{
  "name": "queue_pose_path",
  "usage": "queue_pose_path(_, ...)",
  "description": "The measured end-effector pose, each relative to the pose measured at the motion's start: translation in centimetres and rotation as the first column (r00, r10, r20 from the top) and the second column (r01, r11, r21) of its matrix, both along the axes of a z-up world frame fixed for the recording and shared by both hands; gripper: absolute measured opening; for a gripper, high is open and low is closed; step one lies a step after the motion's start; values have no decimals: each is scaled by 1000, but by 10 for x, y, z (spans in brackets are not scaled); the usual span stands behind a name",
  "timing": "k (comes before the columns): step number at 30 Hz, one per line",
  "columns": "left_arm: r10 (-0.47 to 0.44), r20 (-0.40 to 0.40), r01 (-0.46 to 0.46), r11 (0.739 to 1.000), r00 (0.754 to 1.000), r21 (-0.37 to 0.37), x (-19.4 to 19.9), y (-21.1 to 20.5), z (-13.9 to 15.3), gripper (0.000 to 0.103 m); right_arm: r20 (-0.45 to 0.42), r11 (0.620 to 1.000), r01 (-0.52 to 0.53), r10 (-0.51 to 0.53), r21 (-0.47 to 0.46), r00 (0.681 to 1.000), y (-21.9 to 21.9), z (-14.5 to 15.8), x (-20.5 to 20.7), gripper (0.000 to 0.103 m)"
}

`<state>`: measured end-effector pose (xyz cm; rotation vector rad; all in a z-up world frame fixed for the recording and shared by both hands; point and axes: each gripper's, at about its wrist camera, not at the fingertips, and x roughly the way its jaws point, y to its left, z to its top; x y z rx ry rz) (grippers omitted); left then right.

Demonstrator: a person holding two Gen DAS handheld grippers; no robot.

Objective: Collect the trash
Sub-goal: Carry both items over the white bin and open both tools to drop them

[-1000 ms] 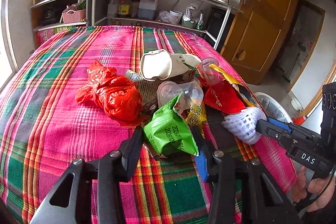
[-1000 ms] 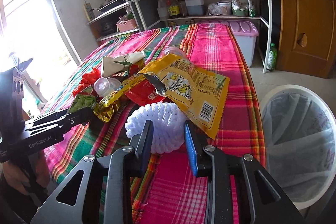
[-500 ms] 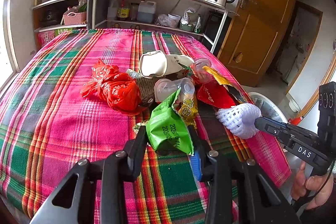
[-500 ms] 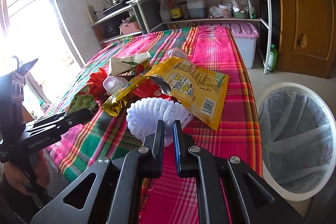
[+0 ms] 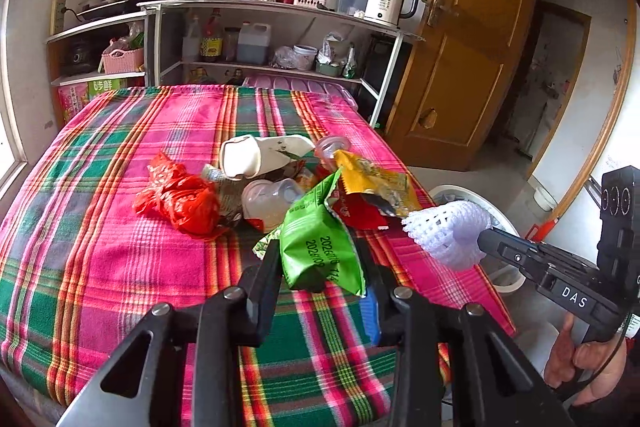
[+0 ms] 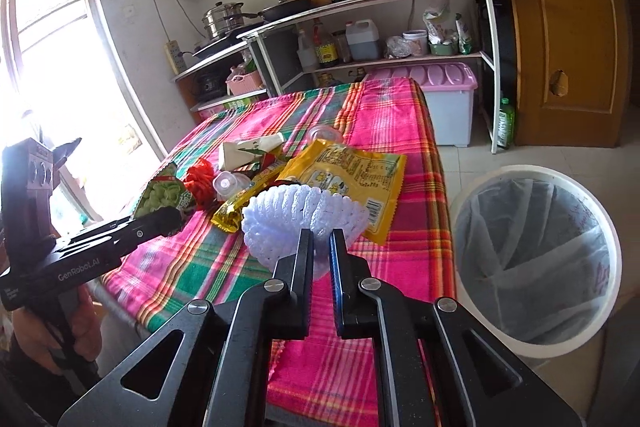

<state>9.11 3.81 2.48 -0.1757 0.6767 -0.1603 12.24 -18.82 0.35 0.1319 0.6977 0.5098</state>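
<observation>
My left gripper (image 5: 320,259) is shut on a green snack bag (image 5: 320,247) and holds it above the table; the bag also shows in the right wrist view (image 6: 164,195). My right gripper (image 6: 321,239) is shut on a white foam fruit net (image 6: 300,215), lifted off the cloth; the net also shows in the left wrist view (image 5: 444,231). A trash pile lies mid-table: a red plastic bag (image 5: 180,199), a white carton (image 5: 256,155), a clear plastic cup (image 5: 268,199), a yellow snack bag (image 6: 352,171) and a red wrapper (image 5: 360,215).
The table wears a pink and green plaid cloth (image 5: 100,247). A white bin with a liner (image 6: 536,259) stands on the floor right of the table. Kitchen shelves (image 5: 272,39) stand behind, a wooden door (image 5: 472,47) to the right.
Both grippers closed on their items and lifted: the left raised the green bag off the pile, the right shut on the foam net and raised it off the cloth.
</observation>
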Motion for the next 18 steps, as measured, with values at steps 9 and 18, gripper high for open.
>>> queue_pose_path(9,-176,16,176,984,984,15,32,-75,11,36,-2,986,165,-165,8,986,-67,0,0,8)
queue_pose_path(18,-336,-14,336,942,942,-11,78,-158,-1,36,-51,950,312,-312,-11,949,-130,-20,12,8)
